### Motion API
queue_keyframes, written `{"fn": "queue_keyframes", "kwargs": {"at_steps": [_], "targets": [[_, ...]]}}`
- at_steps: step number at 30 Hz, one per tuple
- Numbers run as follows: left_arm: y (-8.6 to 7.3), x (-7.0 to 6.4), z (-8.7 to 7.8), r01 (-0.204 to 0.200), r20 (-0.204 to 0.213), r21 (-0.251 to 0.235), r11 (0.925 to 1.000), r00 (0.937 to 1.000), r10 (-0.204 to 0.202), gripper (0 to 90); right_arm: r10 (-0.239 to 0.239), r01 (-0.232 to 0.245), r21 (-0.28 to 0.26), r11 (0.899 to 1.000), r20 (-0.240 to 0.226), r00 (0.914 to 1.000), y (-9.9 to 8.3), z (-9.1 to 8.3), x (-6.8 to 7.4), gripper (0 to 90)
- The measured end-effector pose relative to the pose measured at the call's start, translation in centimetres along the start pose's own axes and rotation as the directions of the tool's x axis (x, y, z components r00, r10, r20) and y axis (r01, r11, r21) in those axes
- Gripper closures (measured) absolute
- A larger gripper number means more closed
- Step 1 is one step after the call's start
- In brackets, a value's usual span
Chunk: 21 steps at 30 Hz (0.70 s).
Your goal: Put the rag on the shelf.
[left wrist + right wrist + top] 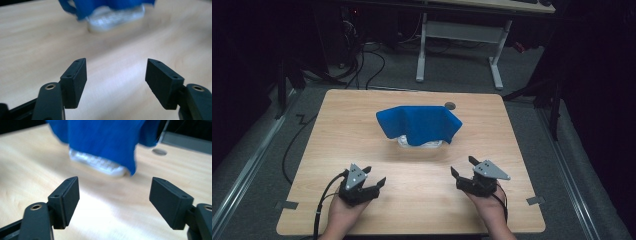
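Blue cloth (pixel 419 124) is seen in the high view, draped over a clear tub (pixel 421 142) at the middle of the desk (pixel 362 115). The left gripper (pixel 373 182) and right gripper (pixel 463 167) are held near the front edge, well apart from it, jaws wide open and empty.

From the left gripper view, the cloth (pixel 100 6) and tub (pixel 116 18) are ahead, blurred.

From the right gripper view, the cloth (pixel 102 138) hangs low over the tub (pixel 96 162). Probably the cloth is to be lifted; a hanging corner should be pinched, not the tub.
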<state>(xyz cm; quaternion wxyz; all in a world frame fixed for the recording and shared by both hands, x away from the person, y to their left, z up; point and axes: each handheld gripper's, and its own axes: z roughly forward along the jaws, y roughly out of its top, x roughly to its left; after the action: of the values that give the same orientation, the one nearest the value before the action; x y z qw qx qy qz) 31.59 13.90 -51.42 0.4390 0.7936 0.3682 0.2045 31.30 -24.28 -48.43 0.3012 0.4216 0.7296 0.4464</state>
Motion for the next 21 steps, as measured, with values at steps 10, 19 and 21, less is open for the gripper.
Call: {"fn": "queue_keyframes", "kwargs": {"at_steps": [10, 19, 21], "targets": [[-2.0, -1.8, -0.6, 0.011, 0.045, 0.096, 0.9953, 0.9989, -0.016, 33.1, -0.022, 0.023, 0.14, 0.99, -0.013, 0.9997, -3.6, -0.4, 2.0, 20.3], [-2.2, -0.8, -0.1, 0.077, 0.074, 0.105, 0.9914, 0.9936, -0.085, 33.2, -0.014, 0.019, 0.162, 0.987, -0.031, 0.9994, -3.9, 0.8, 1.4, 20.8], [-2.1, -0.7, -0.2, 0.076, 0.073, 0.102, 0.9919, 0.9938, -0.084, 33.2, -0.013, 0.018, 0.166, 0.986, -0.034, 0.9993, -4.0, 0.8, 1.2, 20.9]]}}
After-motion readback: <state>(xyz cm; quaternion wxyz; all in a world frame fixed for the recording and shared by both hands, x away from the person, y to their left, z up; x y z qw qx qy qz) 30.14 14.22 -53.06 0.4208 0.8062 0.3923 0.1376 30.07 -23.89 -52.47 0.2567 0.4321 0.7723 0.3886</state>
